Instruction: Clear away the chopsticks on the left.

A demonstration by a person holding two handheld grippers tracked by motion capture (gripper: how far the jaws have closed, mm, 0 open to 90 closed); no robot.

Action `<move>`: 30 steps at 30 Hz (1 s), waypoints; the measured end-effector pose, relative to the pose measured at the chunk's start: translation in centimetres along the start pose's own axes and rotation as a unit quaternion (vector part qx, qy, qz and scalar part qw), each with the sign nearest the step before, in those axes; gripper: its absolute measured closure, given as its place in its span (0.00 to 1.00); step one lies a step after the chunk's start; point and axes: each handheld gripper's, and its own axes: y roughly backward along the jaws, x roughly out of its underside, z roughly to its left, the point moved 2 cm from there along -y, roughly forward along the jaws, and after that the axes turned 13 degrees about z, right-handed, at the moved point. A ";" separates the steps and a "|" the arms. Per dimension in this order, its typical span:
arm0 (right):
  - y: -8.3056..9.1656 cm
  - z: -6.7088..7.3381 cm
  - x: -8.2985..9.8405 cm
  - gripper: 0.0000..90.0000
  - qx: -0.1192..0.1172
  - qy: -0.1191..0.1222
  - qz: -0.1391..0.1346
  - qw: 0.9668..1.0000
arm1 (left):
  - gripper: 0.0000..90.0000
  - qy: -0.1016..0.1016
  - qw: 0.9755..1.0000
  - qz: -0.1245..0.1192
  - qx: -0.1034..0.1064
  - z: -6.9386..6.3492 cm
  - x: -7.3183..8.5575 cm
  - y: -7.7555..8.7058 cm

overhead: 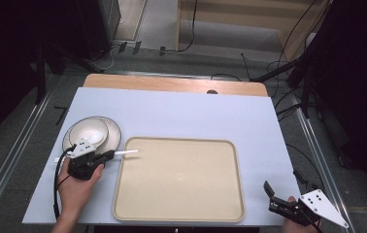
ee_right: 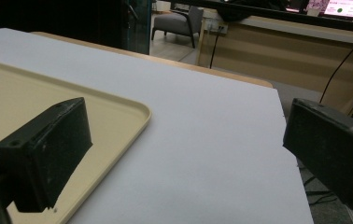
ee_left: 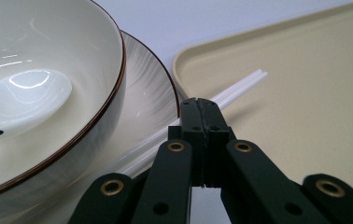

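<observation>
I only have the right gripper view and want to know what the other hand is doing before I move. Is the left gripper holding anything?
Observer: Yes. The left gripper is shut on a pair of white chopsticks, seen in its own view.
Operator: Where do the chopsticks point?
Observer: Their tips reach over the left edge of the beige tray in the high view.
Operator: What else is on that side?
Observer: A white bowl with a white spoon in it sits on a plate, left of the tray.
Operator: And my own gripper?
Observer: The right gripper is open near the table's near right corner.
</observation>
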 end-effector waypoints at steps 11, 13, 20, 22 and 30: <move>-0.2 0.3 0.0 0.02 -0.005 0.003 0.004 1.000 | 1.00 -0.002 1.000 -0.003 -0.024 0.1 -0.5 -0.4; -0.2 0.3 0.0 0.02 -0.005 0.002 0.004 1.000 | 1.00 -0.002 1.000 -0.004 -0.031 0.0 -0.7 -0.6; -0.3 0.2 0.0 0.02 -0.008 0.002 0.006 1.000 | 1.00 -0.009 0.999 -0.005 -0.042 -0.3 -1.2 -1.1; -0.4 0.3 0.0 0.02 -0.009 0.002 0.006 1.000 | 1.00 -0.013 0.999 -0.007 -0.045 -0.3 -1.3 -1.3; -0.5 0.4 0.0 0.02 -0.011 0.004 0.008 1.000 | 0.97 -0.016 0.998 -0.007 -0.053 -0.2 -1.9 -2.1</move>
